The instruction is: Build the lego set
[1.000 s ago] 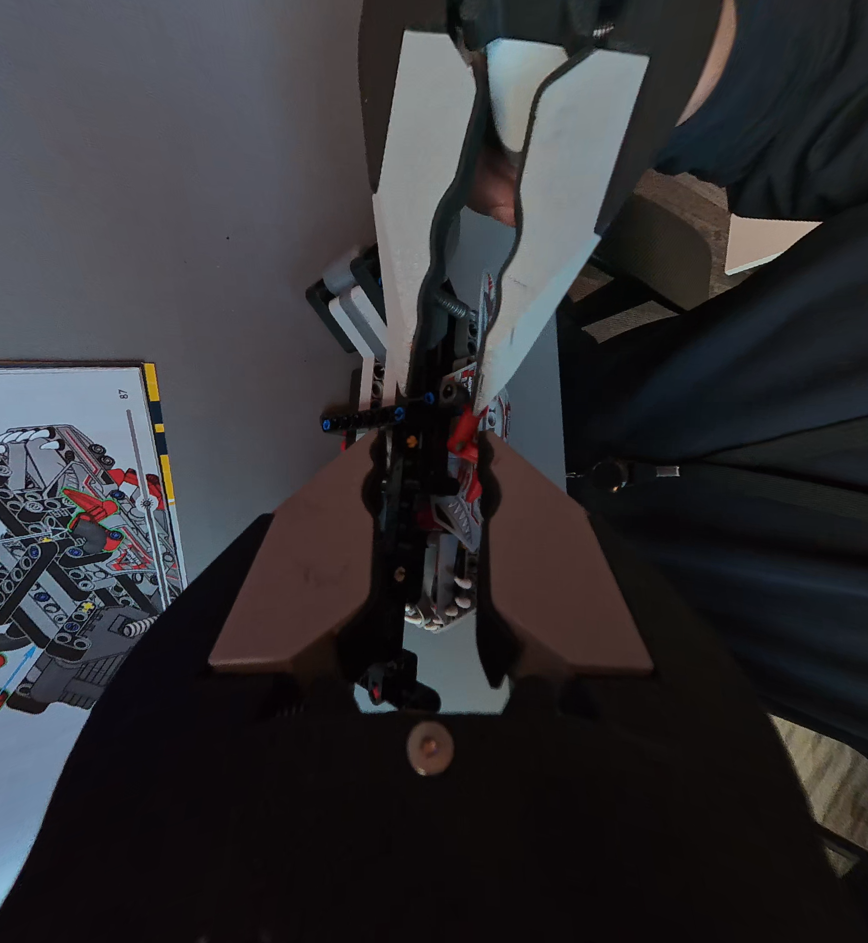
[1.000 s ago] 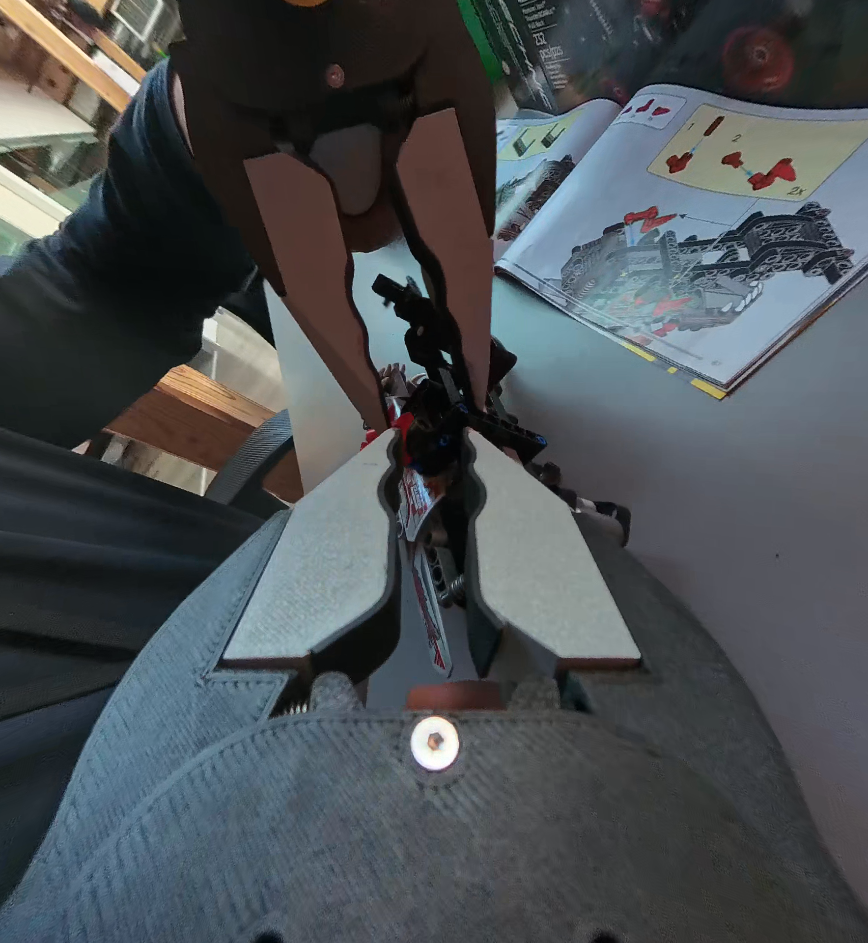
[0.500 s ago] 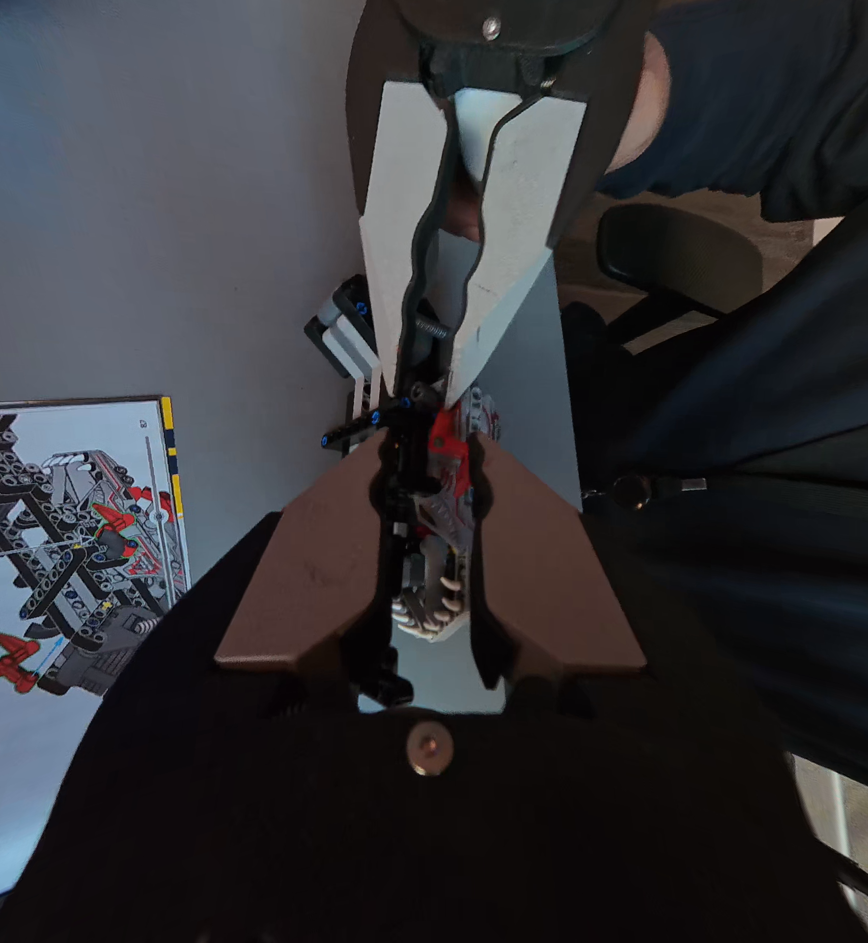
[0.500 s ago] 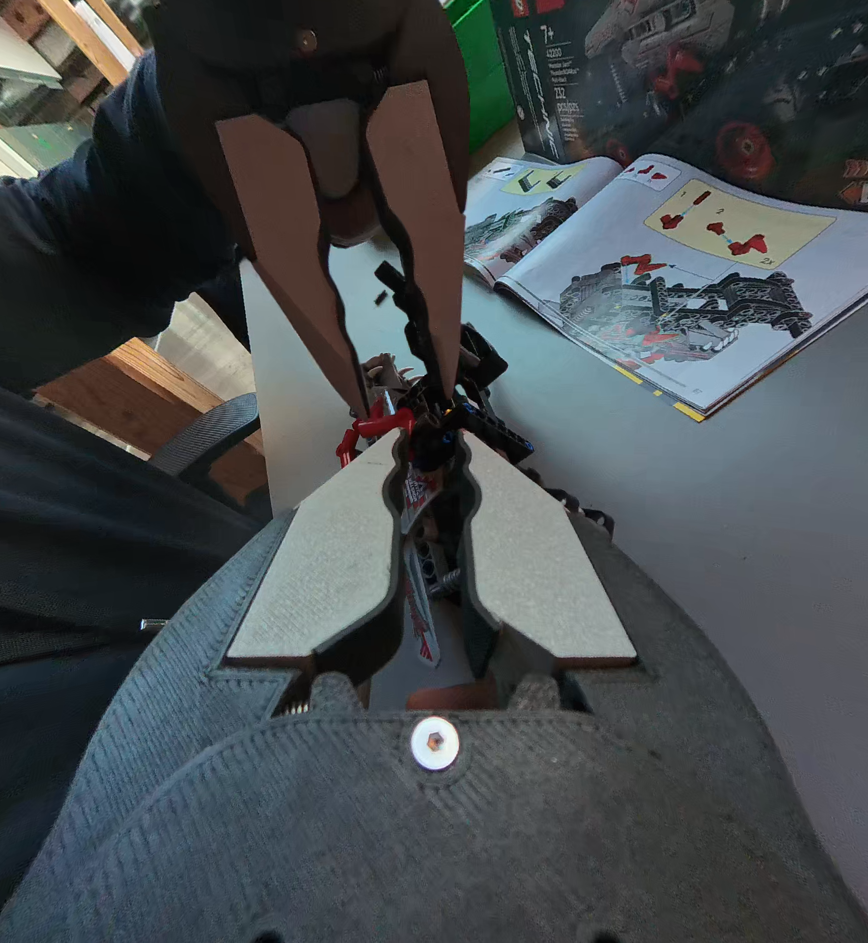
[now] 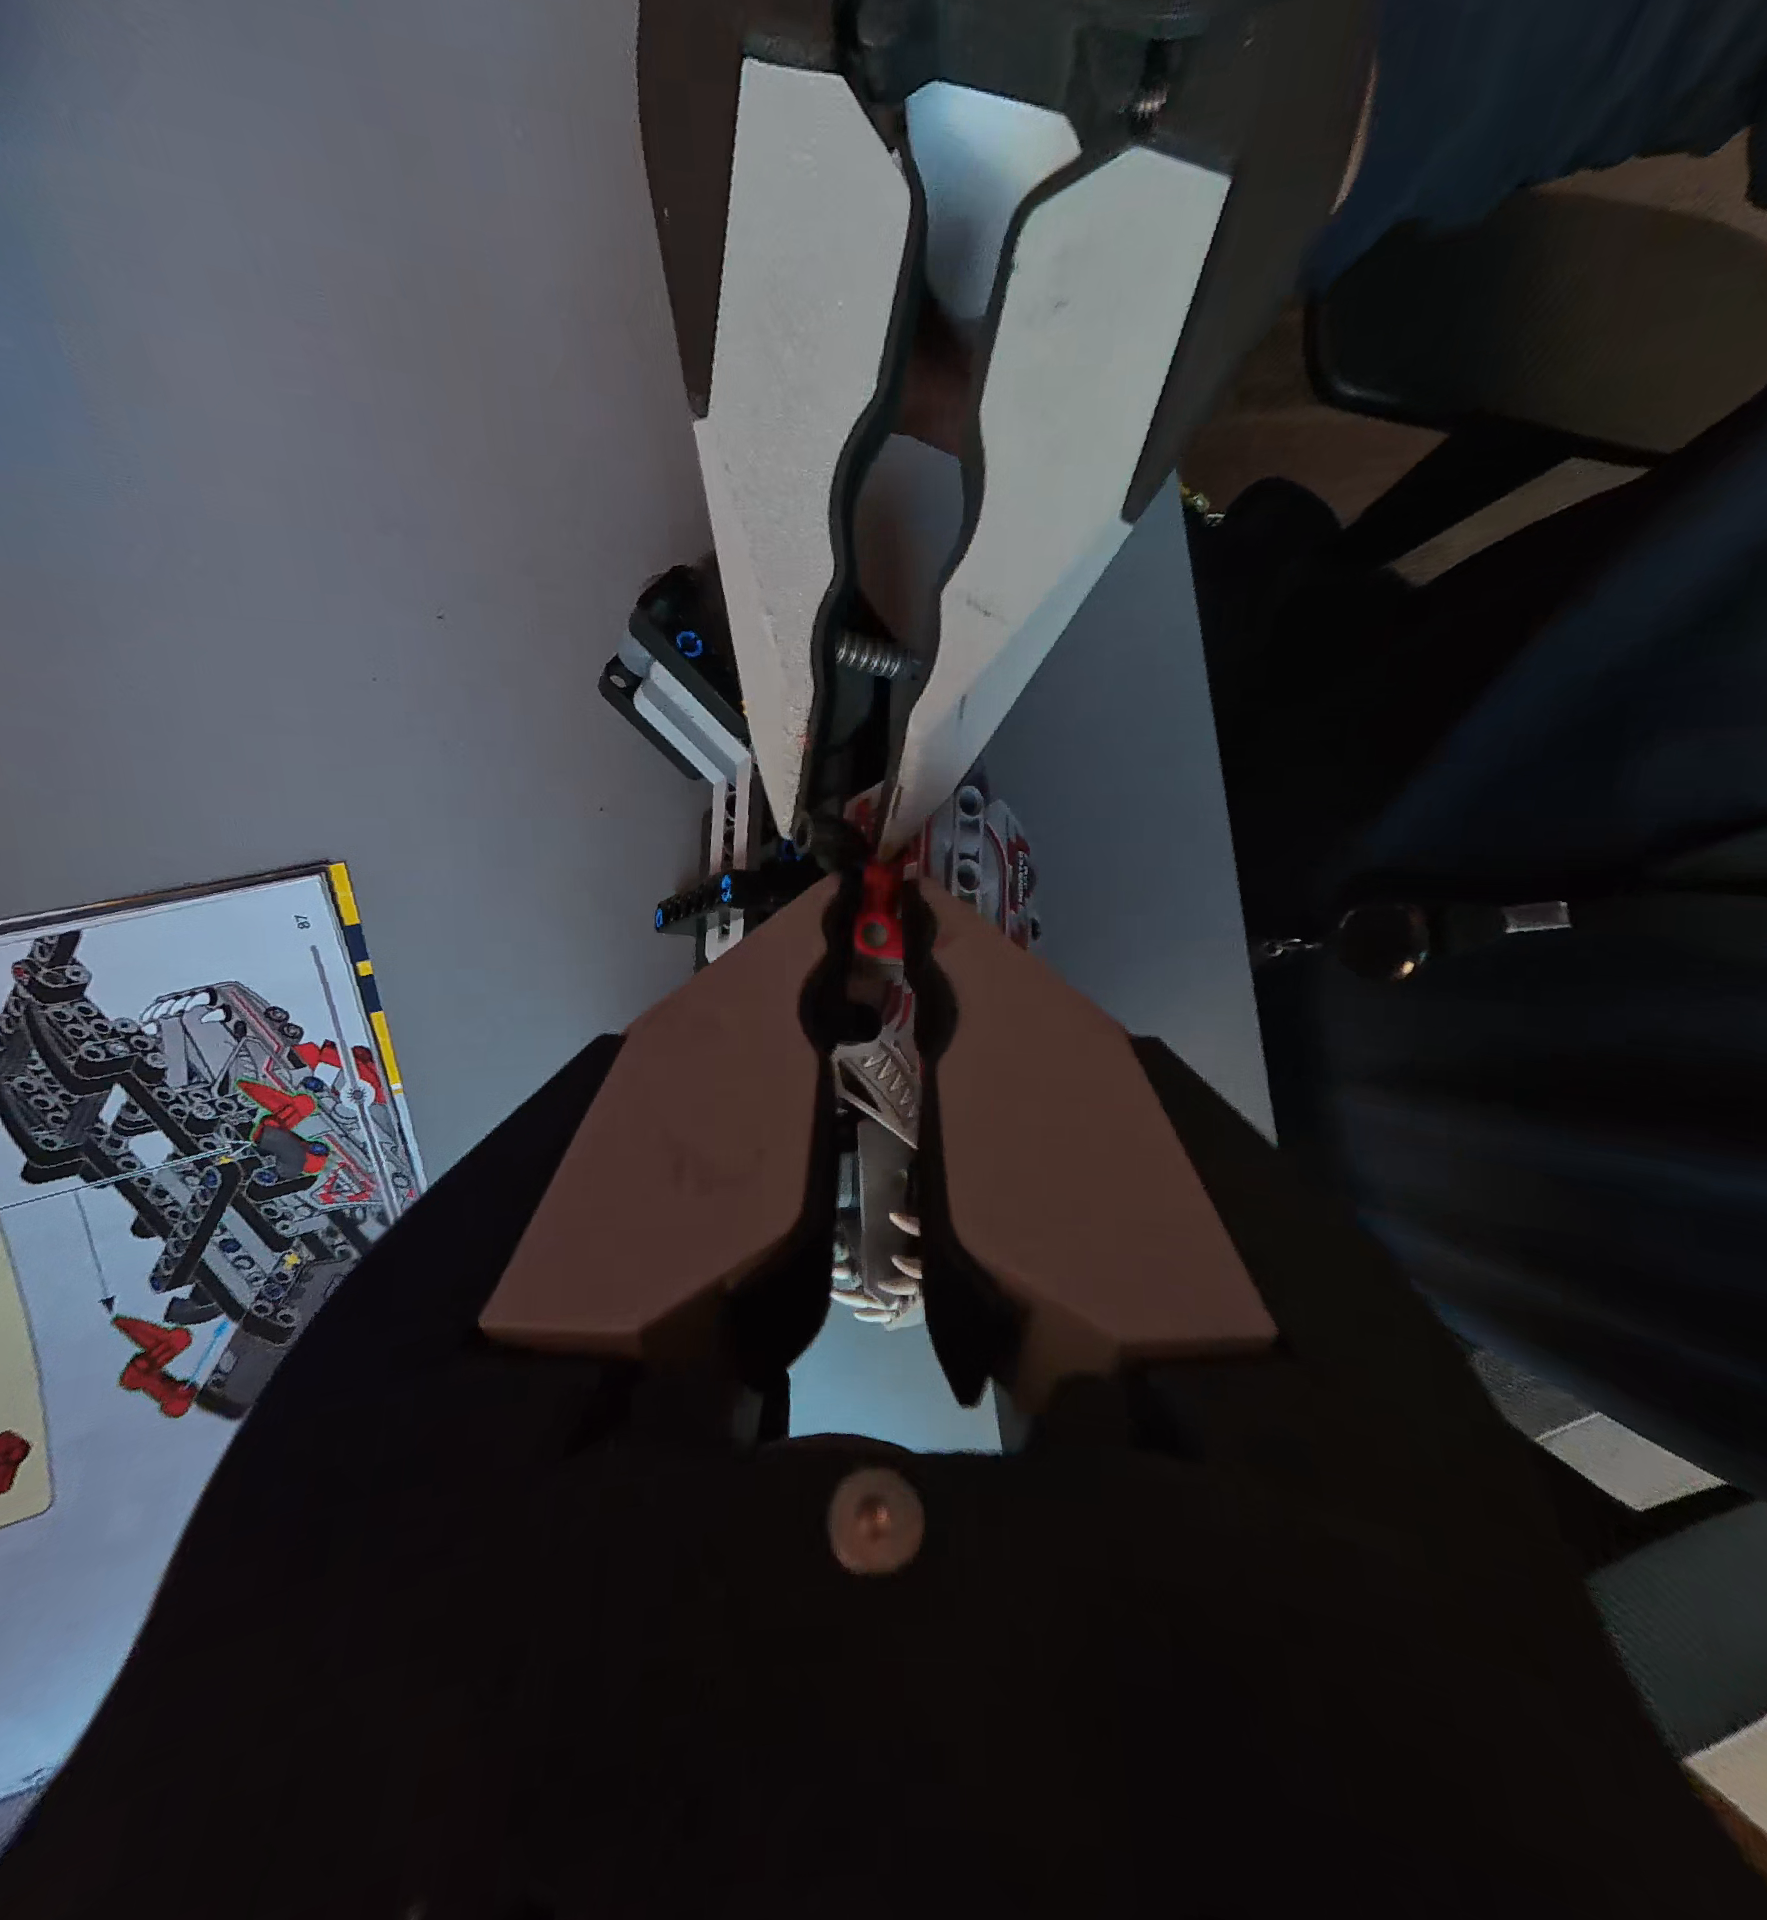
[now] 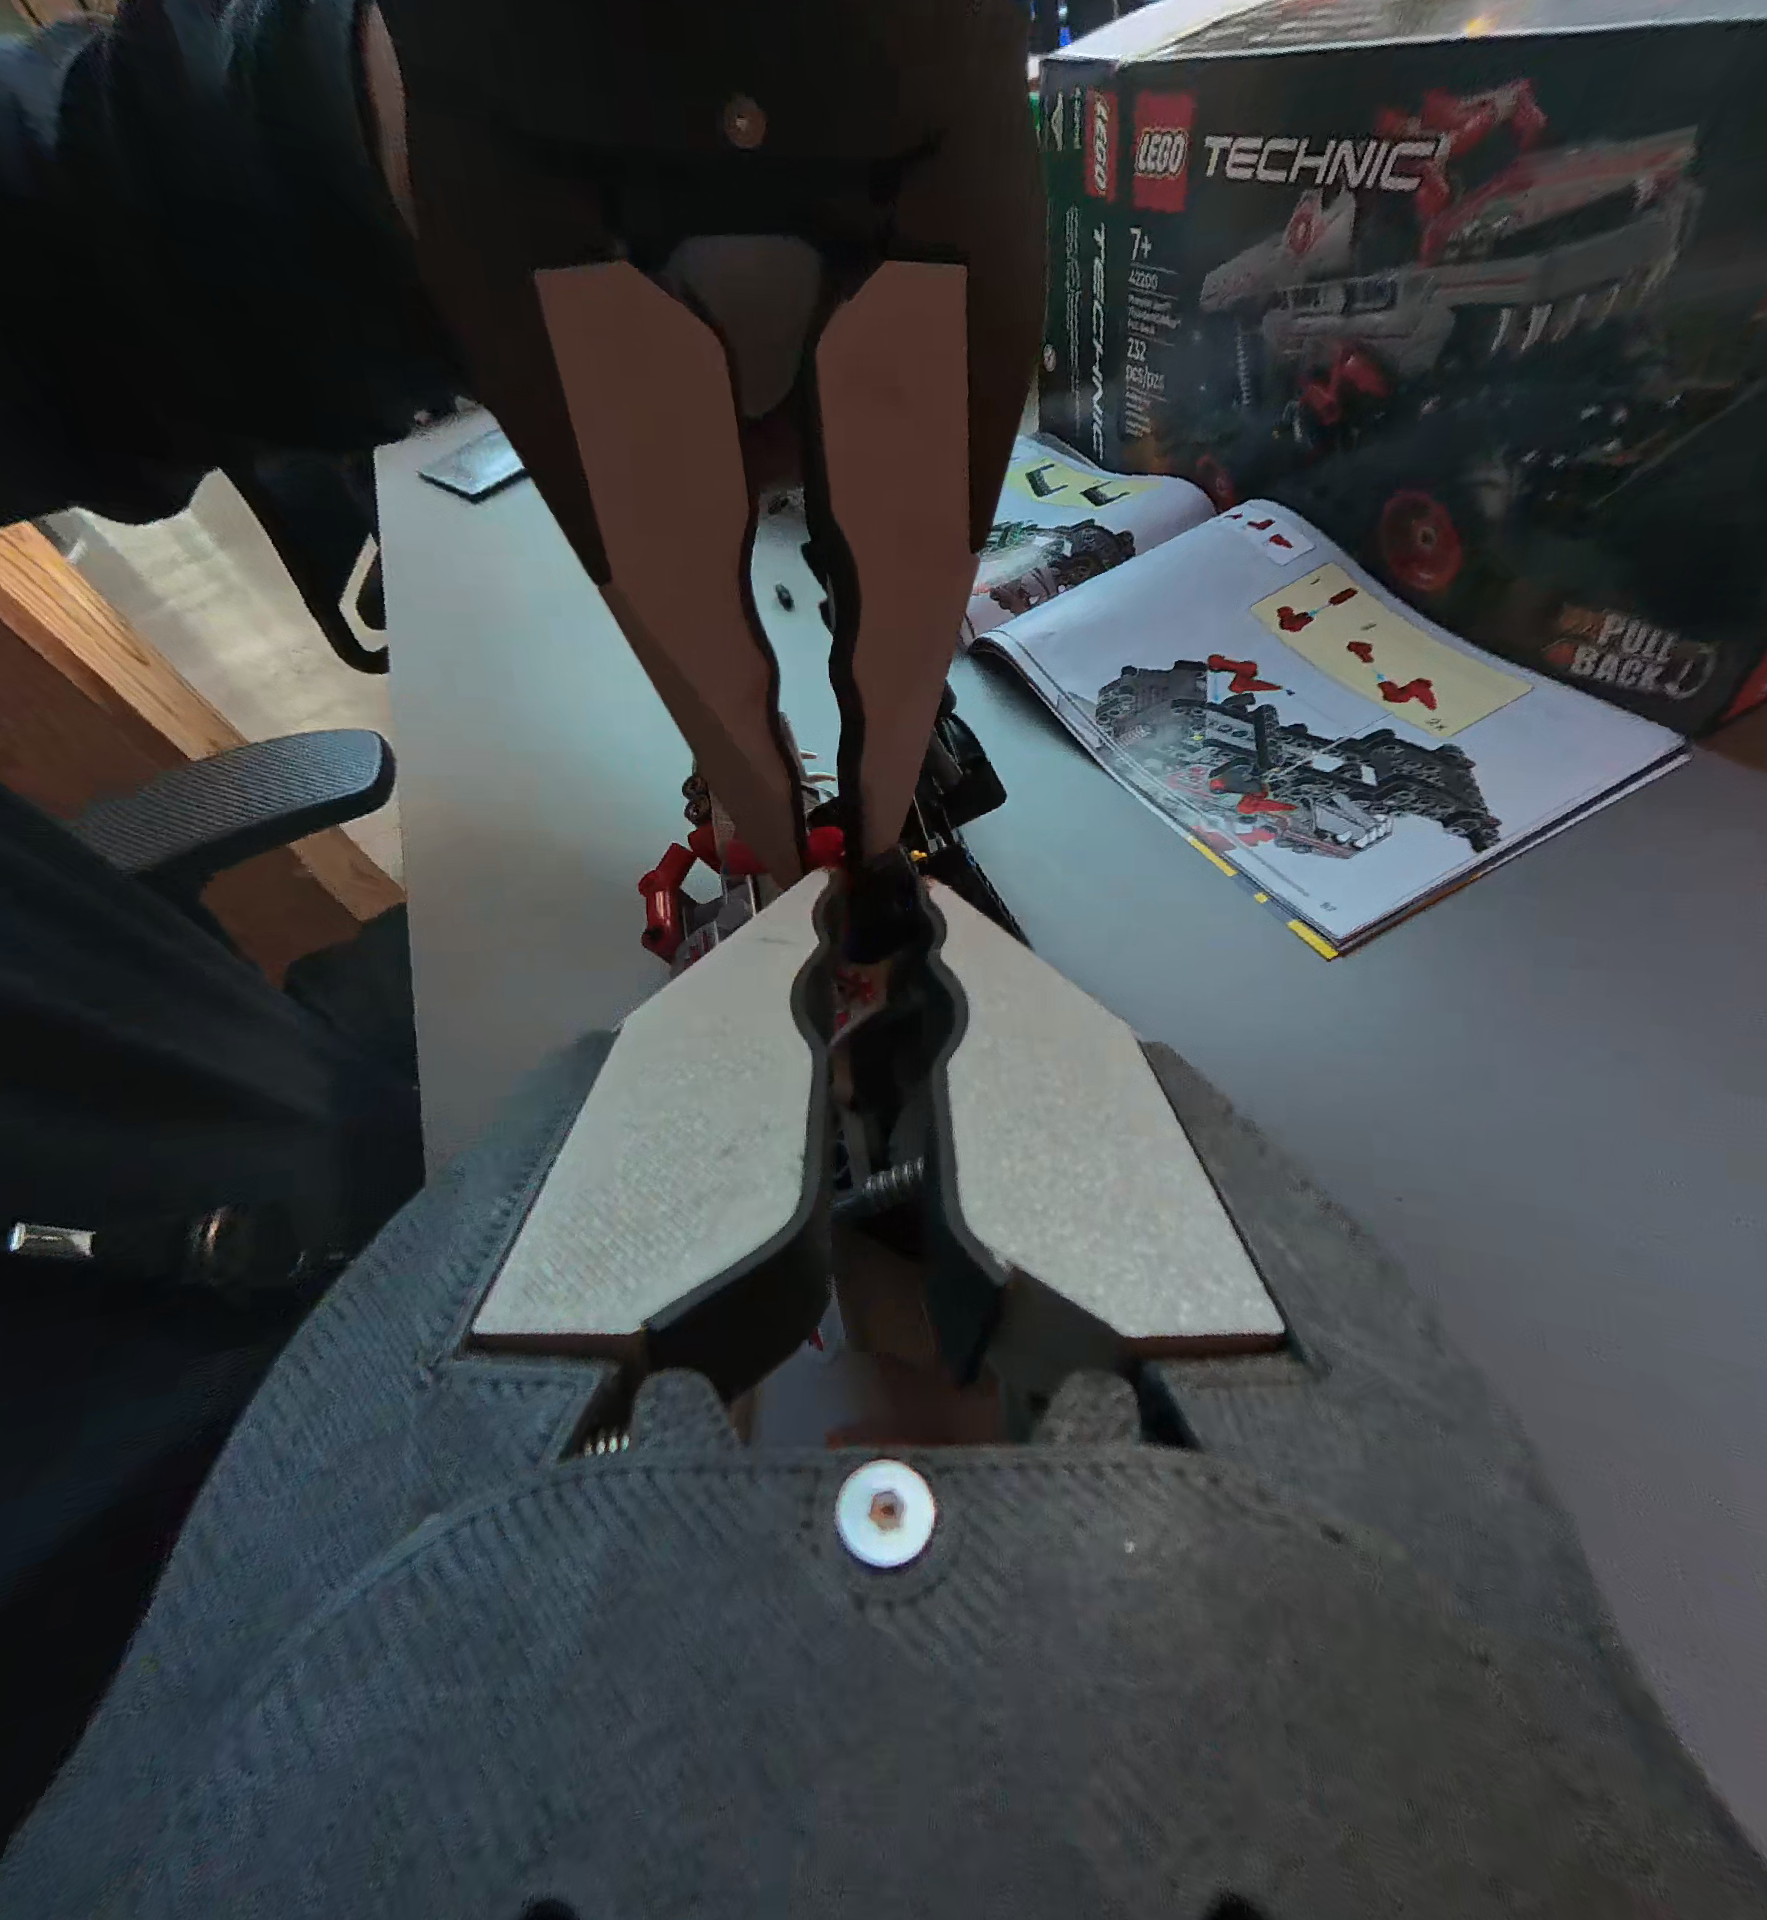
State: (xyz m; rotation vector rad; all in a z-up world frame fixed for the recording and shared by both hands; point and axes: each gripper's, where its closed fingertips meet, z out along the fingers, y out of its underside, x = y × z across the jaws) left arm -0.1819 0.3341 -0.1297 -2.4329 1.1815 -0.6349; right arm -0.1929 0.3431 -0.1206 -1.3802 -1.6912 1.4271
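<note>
Grey tabletop [image 6: 1481, 1143] runs under everything you are working on, with a dark chair arm [image 6: 235, 790] off its edge. Your half-built model [image 5: 889, 1174] sits right between both sets of fingers: the left gripper [image 5: 874, 914] is nearly closed around its red piece [image 5: 877, 914] and toothed grey front, while the right gripper [image 6: 863, 914] is pinched narrowly on the dark frame with the spring just behind its tips. The two tips meet almost nose to nose over the model.

Judging by what shows, you are well into the build (bodywork, black beams and a red connector [image 6: 663, 899] are already on), but I see no wheels fitted, so a good share seems left. Whether the red piece is fully seated I cannot tell.

Beyond the left gripper's fingers lies the open instruction booklet [image 6: 1326, 727], and behind it stands the set's box [image 6: 1430, 312].
</note>
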